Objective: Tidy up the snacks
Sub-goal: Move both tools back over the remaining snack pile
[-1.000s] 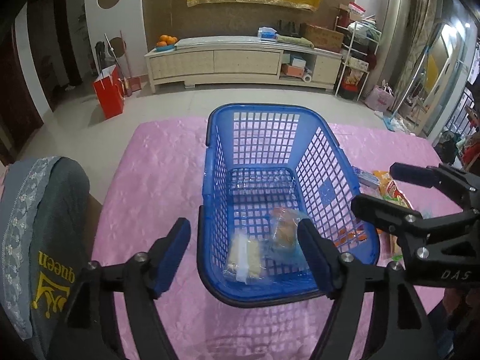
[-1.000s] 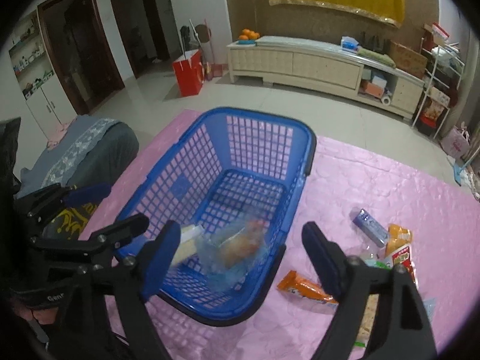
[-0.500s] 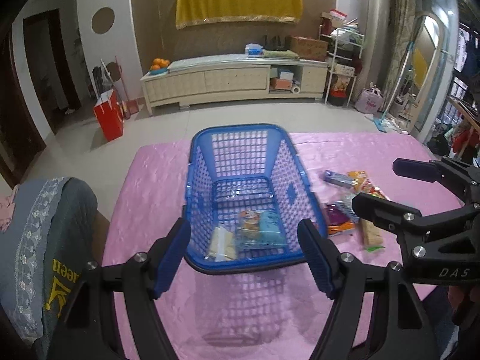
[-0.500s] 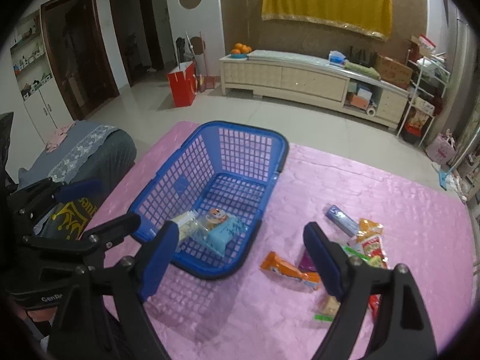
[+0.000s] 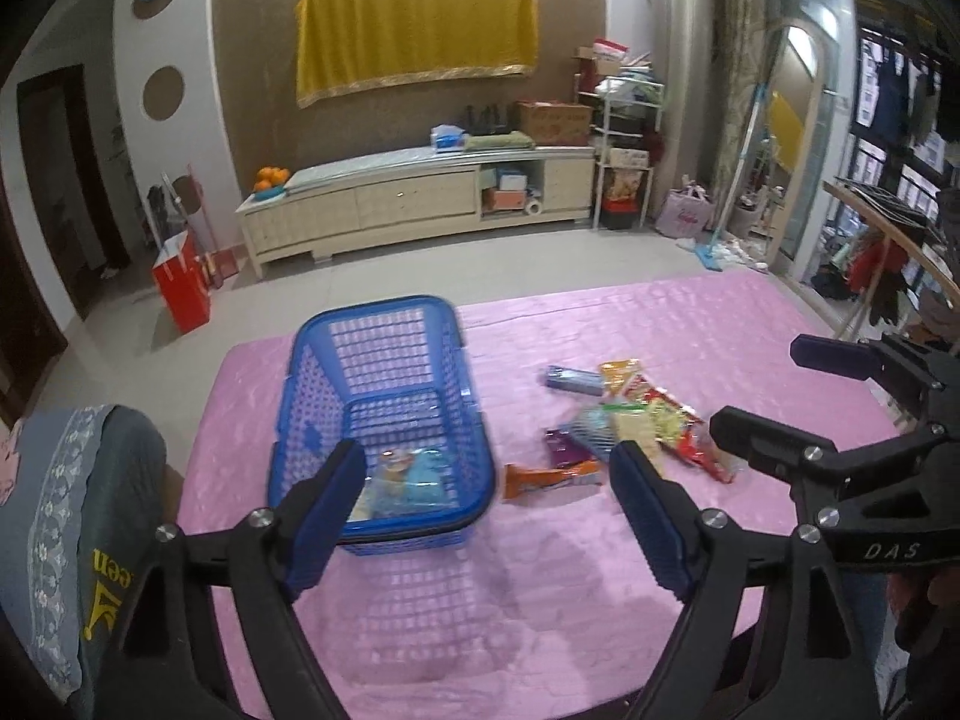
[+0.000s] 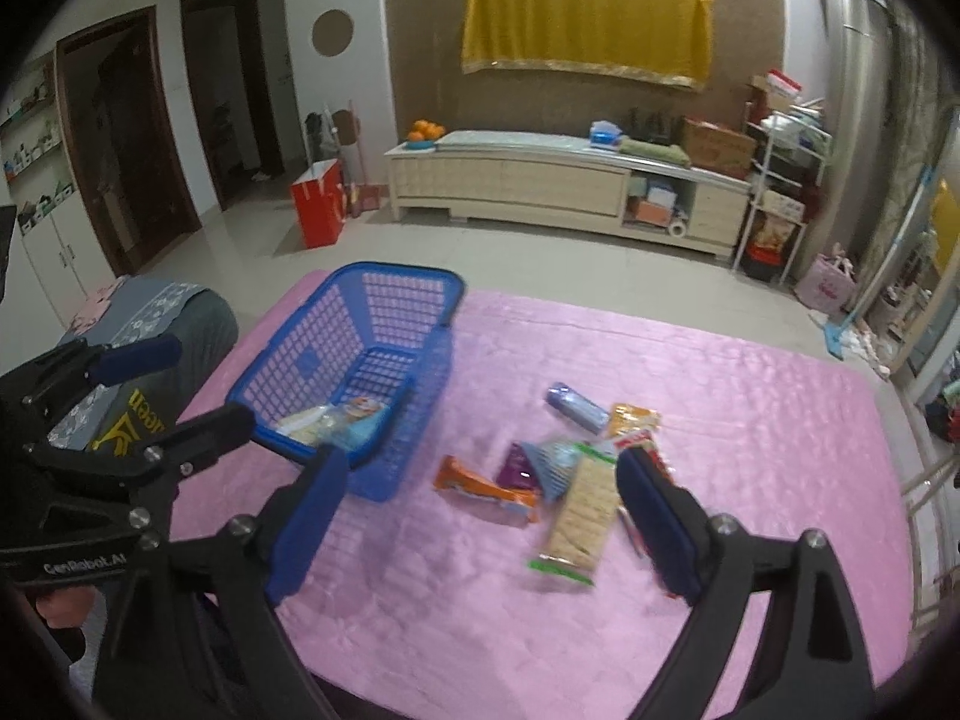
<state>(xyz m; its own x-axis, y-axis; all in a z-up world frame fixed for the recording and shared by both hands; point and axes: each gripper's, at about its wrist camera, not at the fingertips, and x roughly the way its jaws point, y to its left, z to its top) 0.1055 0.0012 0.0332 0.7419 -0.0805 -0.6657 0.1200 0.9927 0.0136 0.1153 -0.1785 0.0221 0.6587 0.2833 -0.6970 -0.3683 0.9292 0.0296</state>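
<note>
Back wall: brown textured, yellow cloth (image 6: 585,21) hung upper centre
Floor: pale tiles (image 5: 492,264)
Furniture: long cream cabinet (image 6: 564,189) mid-frame, oranges (image 6: 426,131) on its left end
Left: dark doorways (image 6: 126,144), red bag (image 6: 317,201)
Right: white wire shelf (image 6: 780,180)

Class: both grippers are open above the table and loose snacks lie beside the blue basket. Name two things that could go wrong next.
1. The snacks overlap: the cracker pack lies against the purple packet, so a grab may lift or drag two.
2. The orange bar lies near the blue basket; the open right gripper might nudge the basket.
</note>
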